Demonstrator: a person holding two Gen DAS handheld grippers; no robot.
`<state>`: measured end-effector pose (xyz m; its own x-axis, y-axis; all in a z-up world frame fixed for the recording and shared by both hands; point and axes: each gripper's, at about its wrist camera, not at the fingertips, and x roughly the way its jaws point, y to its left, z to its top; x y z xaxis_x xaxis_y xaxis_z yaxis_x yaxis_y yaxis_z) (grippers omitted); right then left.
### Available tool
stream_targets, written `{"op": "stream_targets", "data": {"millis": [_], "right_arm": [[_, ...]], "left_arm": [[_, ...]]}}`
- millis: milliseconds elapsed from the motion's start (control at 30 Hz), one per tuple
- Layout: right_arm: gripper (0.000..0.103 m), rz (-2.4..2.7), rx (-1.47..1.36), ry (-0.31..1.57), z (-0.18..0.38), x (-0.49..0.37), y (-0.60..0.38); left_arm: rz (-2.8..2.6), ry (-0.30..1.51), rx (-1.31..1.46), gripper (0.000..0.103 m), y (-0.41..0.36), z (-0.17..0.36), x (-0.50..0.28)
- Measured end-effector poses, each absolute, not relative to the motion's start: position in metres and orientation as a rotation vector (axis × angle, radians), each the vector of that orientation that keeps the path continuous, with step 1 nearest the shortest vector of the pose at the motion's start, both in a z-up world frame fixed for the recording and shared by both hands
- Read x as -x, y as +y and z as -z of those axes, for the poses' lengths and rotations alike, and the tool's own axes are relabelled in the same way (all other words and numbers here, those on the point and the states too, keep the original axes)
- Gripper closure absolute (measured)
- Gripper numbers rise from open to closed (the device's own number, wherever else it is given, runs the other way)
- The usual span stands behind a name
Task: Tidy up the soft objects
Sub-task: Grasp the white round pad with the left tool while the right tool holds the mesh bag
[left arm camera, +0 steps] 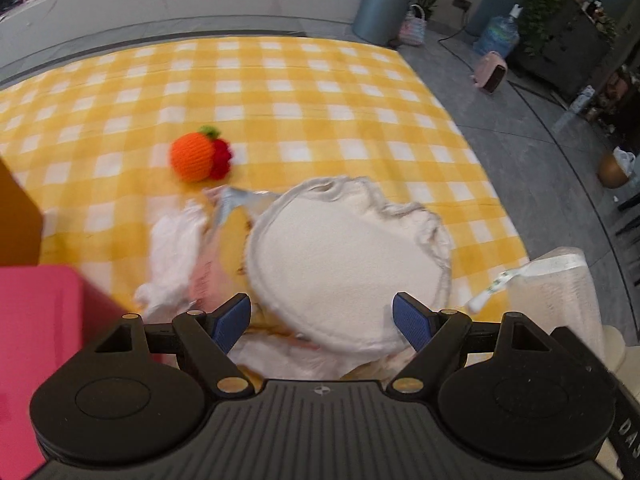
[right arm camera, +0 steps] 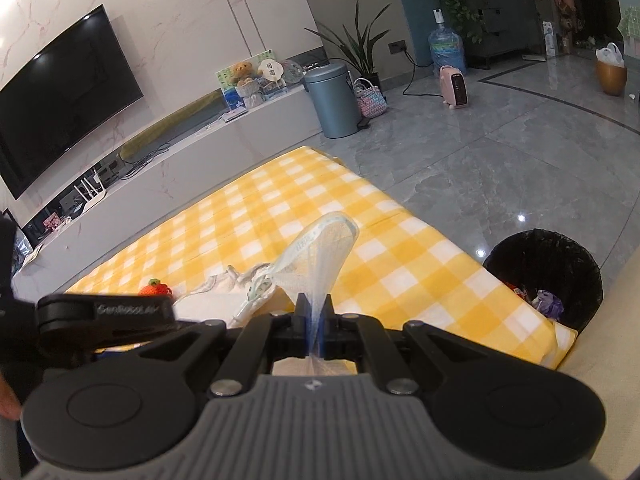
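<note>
My left gripper (left arm camera: 322, 318) is open, its blue pads either side of the near edge of a round cream fabric pad (left arm camera: 344, 256) with a frilled rim, lying on the yellow checked cloth (left arm camera: 280, 92). White crumpled cloth (left arm camera: 176, 248) and pink fabric (left arm camera: 204, 276) lie left of it. An orange and red knitted fruit (left arm camera: 198, 156) sits further out; it also shows in the right wrist view (right arm camera: 154, 289). My right gripper (right arm camera: 314, 314) is shut on a translucent mesh bag (right arm camera: 324, 252), held up above the cloth; the bag shows at the right in the left wrist view (left arm camera: 556, 284).
A pink box (left arm camera: 36, 320) and a brown box (left arm camera: 16, 216) stand at the left. A black-lined waste bin (right arm camera: 544, 280) stands on the floor by the cloth's right corner. A grey bin (right arm camera: 332, 100), a TV bench and a pink heater (right arm camera: 454, 84) lie beyond.
</note>
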<state>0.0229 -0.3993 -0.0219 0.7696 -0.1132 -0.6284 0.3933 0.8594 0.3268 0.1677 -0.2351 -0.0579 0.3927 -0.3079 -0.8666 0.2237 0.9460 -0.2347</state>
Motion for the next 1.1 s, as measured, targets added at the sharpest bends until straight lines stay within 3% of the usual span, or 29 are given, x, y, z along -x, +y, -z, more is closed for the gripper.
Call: {"op": "stream_targets", "data": {"millis": [233, 433, 533, 567, 667, 1100], "right_arm": [[0.100, 0.279, -0.471, 0.648, 0.023, -0.024, -0.397], [0.097, 0.235, -0.505, 0.641, 0.024, -0.023, -0.398], [0.097, 0.234, -0.510, 0.640, 0.025, -0.023, -0.399], [0.097, 0.230, -0.515, 0.641, 0.025, -0.023, -0.399], [0.097, 0.218, -0.533, 0.647, 0.027, -0.023, -0.400], [0.097, 0.218, -0.537, 0.660, 0.029, -0.026, -0.401]], "left_arm": [[0.451, 1.198, 0.303, 0.009, -0.220, 0.064, -0.177], [0.500, 1.211, 0.455, 0.033, -0.223, 0.074, -0.182], [0.486, 1.256, 0.466, 0.064, -0.224, 0.081, -0.186], [0.474, 1.279, 0.461, 0.079, -0.224, 0.084, -0.187], [0.472, 1.291, 0.455, 0.095, -0.218, 0.084, -0.188], [0.642, 1.179, 0.174, 0.096, -0.195, 0.022, -0.137]]}}
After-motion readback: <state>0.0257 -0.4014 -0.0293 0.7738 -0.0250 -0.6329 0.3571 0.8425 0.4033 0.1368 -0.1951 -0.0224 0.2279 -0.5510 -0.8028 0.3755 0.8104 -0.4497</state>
